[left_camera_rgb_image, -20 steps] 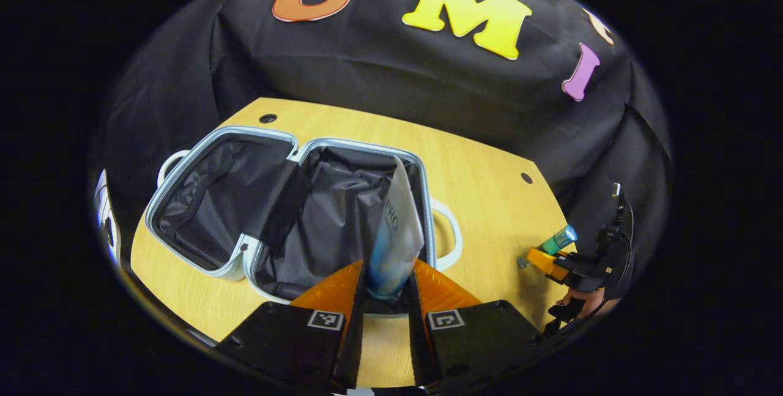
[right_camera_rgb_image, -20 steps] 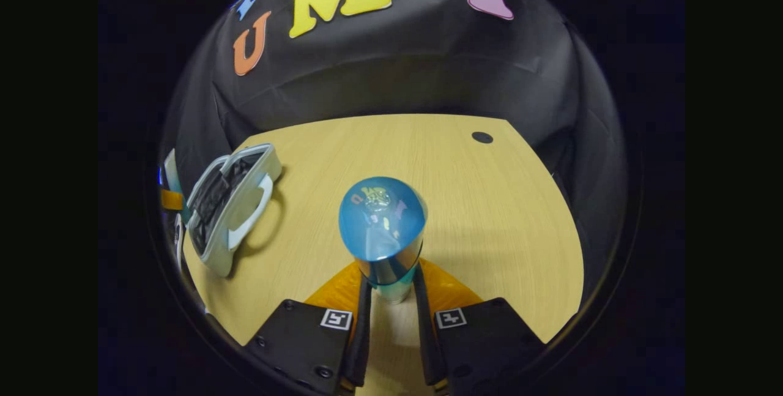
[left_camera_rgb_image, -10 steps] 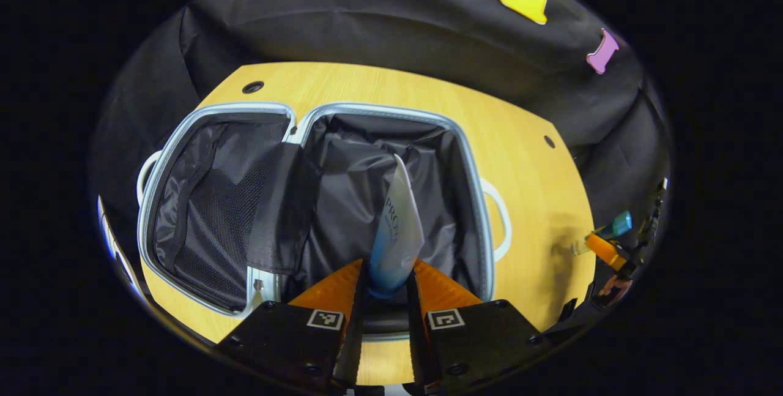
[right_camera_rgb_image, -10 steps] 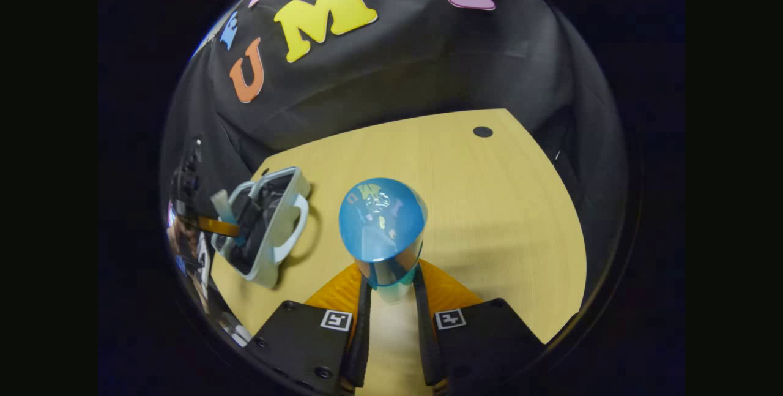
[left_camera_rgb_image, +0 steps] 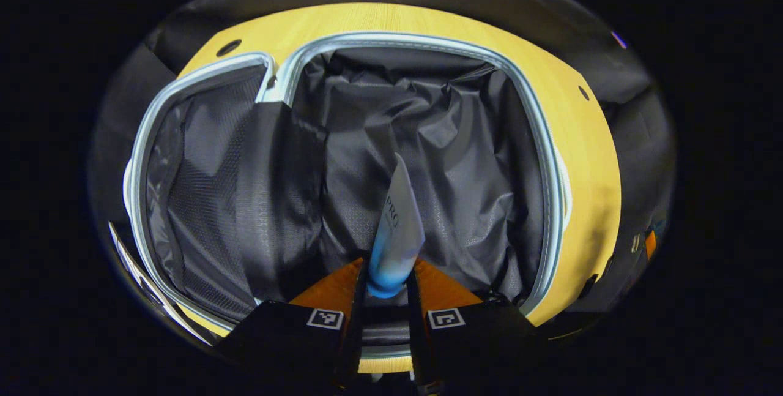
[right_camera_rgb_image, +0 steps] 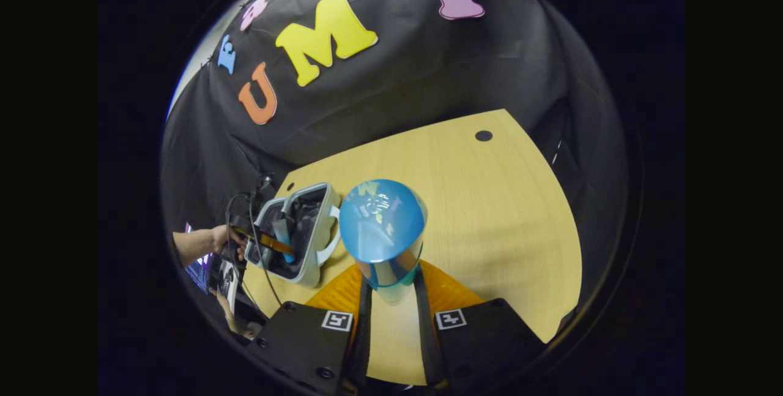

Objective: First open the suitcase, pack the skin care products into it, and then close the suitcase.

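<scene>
Left gripper view: our left gripper (left_camera_rgb_image: 386,286) pinches blue-white tube (left_camera_rgb_image: 396,234) by cap end, over black lining of open suitcase (left_camera_rgb_image: 428,127) on table (left_camera_rgb_image: 587,157). Right gripper view: our right gripper (right_camera_rgb_image: 391,298) clamps blue-capped bottle (right_camera_rgb_image: 382,227) above table; suitcase left, left gripper and tube inside it.

A pale wooden table (right_camera_rgb_image: 501,212) spreads under everything, its grain running across and its far edge meeting the black cloth wall (right_camera_rgb_image: 428,71). A small dark round hole (right_camera_rgb_image: 483,136) sits near the far right corner — in the left gripper view two such holes show, one at the far left (left_camera_rgb_image: 227,48) and one at the far right (left_camera_rgb_image: 583,93).
</scene>
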A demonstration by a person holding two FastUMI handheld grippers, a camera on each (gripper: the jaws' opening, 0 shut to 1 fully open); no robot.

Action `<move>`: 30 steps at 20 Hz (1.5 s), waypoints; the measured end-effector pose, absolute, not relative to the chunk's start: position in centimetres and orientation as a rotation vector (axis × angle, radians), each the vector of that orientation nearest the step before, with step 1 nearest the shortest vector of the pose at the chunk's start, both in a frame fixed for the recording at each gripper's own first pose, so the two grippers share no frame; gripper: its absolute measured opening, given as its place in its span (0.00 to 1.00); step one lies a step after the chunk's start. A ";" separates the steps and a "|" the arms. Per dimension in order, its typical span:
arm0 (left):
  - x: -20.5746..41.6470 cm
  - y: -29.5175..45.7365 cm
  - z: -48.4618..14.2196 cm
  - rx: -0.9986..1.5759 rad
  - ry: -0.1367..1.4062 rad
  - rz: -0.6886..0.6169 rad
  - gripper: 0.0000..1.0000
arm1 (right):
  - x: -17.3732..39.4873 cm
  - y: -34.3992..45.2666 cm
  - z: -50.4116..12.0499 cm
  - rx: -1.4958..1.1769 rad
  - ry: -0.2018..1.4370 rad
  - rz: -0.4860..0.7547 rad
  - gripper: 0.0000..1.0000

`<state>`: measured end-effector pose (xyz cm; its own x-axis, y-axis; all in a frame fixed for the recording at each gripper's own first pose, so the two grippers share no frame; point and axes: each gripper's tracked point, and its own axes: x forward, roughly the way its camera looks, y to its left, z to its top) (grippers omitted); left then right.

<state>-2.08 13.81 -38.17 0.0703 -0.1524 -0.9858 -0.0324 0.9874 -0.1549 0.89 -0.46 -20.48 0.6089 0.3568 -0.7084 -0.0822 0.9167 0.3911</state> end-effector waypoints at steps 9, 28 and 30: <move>-1.6 13.7 -39.2 -0.190 1.598 -0.056 0.36 | -0.4 0.9 -17.7 0.331 0.862 0.320 0.33; -0.6 15.7 -33.8 -0.169 1.285 0.039 0.96 | 0.2 15.4 -16.4 0.169 1.020 0.637 0.32; -0.8 16.0 -29.6 -0.183 1.135 0.048 1.00 | 0.9 18.9 -17.2 0.154 1.075 0.690 0.32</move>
